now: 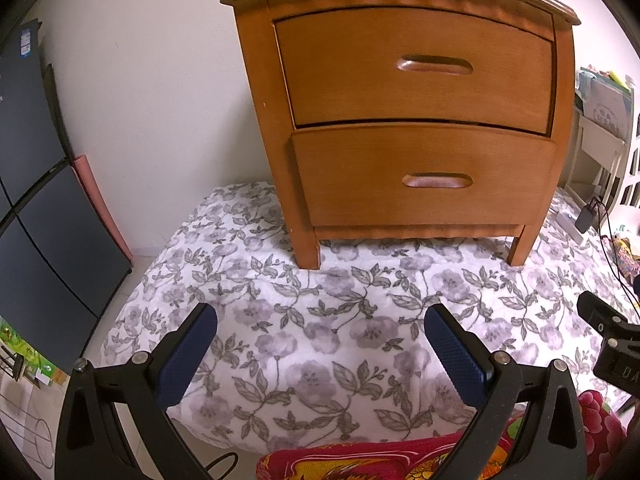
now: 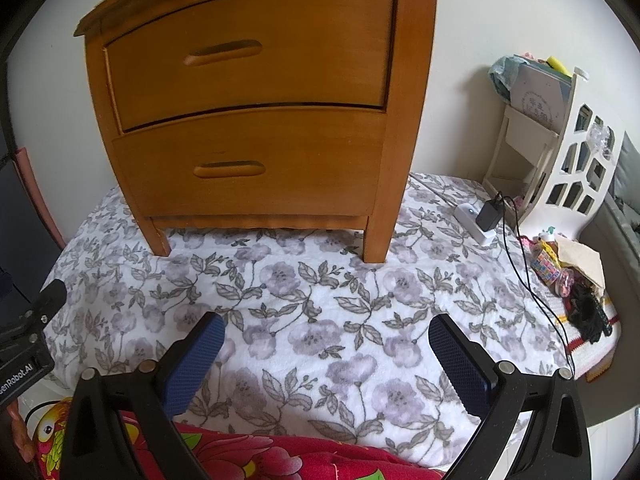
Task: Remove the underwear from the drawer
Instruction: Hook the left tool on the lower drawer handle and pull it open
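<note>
Nearest to me, my left gripper [image 1: 320,356] hangs with its blue pads spread wide and nothing between them, and my right gripper [image 2: 326,360] is spread the same way, also empty. Both hover over the front edge of the flowered blanket [image 1: 320,320], with a red patterned cloth [image 2: 240,456] bunched just under them.

Farther back on the blanket stands the wooden nightstand [image 1: 404,120]. Its top drawer [image 1: 416,68] and bottom drawer [image 1: 424,176] are both closed, so the underwear is out of sight; I take it to be inside one of them, and I cannot tell which.

The risks, as I judge them: the handles are shallow carved slots, so a pad could slip out instead of catching. The nightstand rests on soft bedding, so a hard pull might drag or tip it toward me rather than slide a drawer. Opening the wrong drawer would cost time. By the right edge a black charger [image 2: 490,214] is plugged into a white power strip [image 2: 474,222], and its cord trails forward where my right arm could snag it.

Readable writing: on the other gripper's body in the right view, "enRobot.AI", cut off at the frame edge. A card in the white rack [image 2: 568,160] behind carries print too small to read.
</note>
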The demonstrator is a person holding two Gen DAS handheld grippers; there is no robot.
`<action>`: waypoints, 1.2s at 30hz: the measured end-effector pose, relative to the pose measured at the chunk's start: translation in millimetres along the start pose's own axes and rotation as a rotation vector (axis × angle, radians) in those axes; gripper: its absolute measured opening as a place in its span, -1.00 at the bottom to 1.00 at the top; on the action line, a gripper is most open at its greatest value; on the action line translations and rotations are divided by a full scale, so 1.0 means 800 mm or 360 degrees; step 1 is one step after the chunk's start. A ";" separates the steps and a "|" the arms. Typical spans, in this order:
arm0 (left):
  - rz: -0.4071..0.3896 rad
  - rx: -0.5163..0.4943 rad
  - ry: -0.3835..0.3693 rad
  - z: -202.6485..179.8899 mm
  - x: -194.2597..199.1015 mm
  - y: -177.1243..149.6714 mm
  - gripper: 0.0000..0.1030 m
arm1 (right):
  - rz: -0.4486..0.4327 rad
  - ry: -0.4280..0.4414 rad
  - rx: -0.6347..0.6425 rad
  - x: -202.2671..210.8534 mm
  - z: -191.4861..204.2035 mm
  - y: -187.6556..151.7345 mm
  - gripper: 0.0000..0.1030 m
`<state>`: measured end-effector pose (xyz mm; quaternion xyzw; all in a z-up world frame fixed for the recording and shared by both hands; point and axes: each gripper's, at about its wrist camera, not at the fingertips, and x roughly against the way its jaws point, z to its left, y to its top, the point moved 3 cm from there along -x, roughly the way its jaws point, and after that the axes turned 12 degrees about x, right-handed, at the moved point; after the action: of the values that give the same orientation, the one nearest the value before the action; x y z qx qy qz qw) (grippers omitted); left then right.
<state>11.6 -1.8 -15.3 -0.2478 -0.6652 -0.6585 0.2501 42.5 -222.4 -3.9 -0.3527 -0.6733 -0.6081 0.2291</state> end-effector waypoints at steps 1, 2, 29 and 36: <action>0.0017 0.0006 -0.0027 -0.001 -0.002 0.003 1.00 | 0.0002 -0.0001 0.0008 0.000 0.001 0.000 1.00; 0.0024 0.0012 -0.0055 -0.001 -0.003 0.008 1.00 | 0.0001 0.0001 0.0011 0.000 0.002 -0.001 1.00; 0.0311 -0.0677 -0.0441 -0.156 -0.150 0.204 1.00 | 0.0127 0.0192 -0.0059 -0.023 0.003 -0.007 1.00; 0.0447 -0.0903 -0.0354 -0.192 -0.178 0.190 1.00 | 0.0154 0.0243 -0.0063 -0.028 0.005 -0.008 1.00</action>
<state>219.8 -154.3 6.2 -0.4671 -0.4379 -0.7455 0.1852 52.9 -223.0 -25.0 -0.3418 -0.6240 -0.6346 0.3018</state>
